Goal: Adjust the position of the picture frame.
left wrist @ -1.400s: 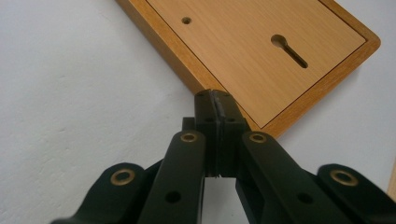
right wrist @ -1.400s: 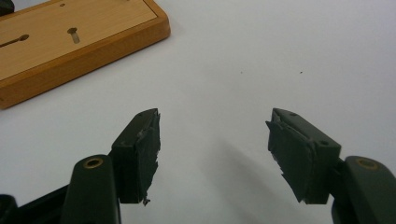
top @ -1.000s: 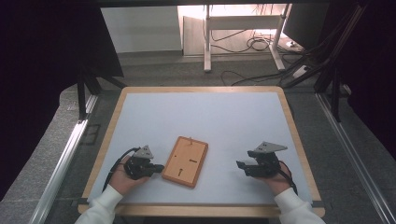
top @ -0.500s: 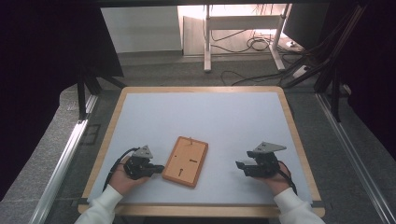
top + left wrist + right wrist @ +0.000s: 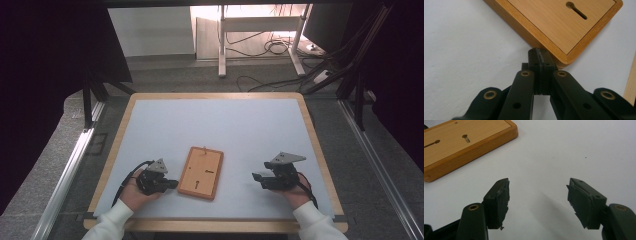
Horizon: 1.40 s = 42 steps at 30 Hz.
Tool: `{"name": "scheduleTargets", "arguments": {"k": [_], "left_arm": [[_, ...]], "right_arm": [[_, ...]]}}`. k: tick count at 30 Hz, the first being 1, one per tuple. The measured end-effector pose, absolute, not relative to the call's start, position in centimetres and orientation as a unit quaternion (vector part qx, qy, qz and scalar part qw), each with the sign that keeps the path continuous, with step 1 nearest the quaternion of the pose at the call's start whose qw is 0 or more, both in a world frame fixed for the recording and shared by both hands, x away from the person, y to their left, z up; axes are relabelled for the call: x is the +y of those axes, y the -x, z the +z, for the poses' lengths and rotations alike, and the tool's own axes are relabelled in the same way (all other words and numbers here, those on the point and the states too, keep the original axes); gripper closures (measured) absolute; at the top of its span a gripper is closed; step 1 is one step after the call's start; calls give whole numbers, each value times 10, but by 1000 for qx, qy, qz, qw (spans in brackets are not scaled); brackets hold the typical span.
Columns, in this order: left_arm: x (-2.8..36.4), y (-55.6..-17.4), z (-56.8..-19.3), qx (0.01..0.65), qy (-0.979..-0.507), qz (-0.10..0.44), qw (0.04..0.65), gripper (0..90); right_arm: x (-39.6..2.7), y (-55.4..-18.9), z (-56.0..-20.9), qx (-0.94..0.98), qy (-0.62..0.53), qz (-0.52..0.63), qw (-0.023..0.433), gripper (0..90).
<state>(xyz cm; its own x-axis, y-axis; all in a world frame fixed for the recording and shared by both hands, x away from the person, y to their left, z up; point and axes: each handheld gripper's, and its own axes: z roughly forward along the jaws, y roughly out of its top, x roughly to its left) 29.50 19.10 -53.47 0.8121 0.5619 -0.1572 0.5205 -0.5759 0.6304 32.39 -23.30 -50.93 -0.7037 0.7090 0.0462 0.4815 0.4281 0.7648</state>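
Observation:
A flat wooden board (image 5: pixel 201 172) with a raised rim and keyhole slots lies face up near the middle front of the white table top. My left gripper (image 5: pixel 172 183) rests just left of it, jaws shut with nothing between them. In the left gripper view the closed tips (image 5: pixel 540 55) sit right at the board's (image 5: pixel 564 22) near corner edge. My right gripper (image 5: pixel 256 177) rests to the right of the board, apart from it, with its jaws open and empty. In the right gripper view the gripper (image 5: pixel 537 195) points over bare table, the board (image 5: pixel 461 140) at the upper left.
The white table surface (image 5: pixel 215 125) has a wooden border (image 5: pixel 320 150). Metal rails (image 5: pixel 70 165) run along both sides. Beyond the far edge stand a desk frame with cables (image 5: pixel 260 45) and dark curtains.

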Motion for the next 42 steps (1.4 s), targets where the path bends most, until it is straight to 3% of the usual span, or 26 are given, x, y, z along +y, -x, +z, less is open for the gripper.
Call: {"name": "scheduleTargets", "arguments": {"k": [21,42], "left_arm": [[163,-290,-534,278,-895,17,349,900],[173,-292,-531,295,-882,39,364,867]], "right_arm": [[-231,-324,-510,835,-355,396,141,341],[-226,-321,-513,843,-342,391,138,344]]}}
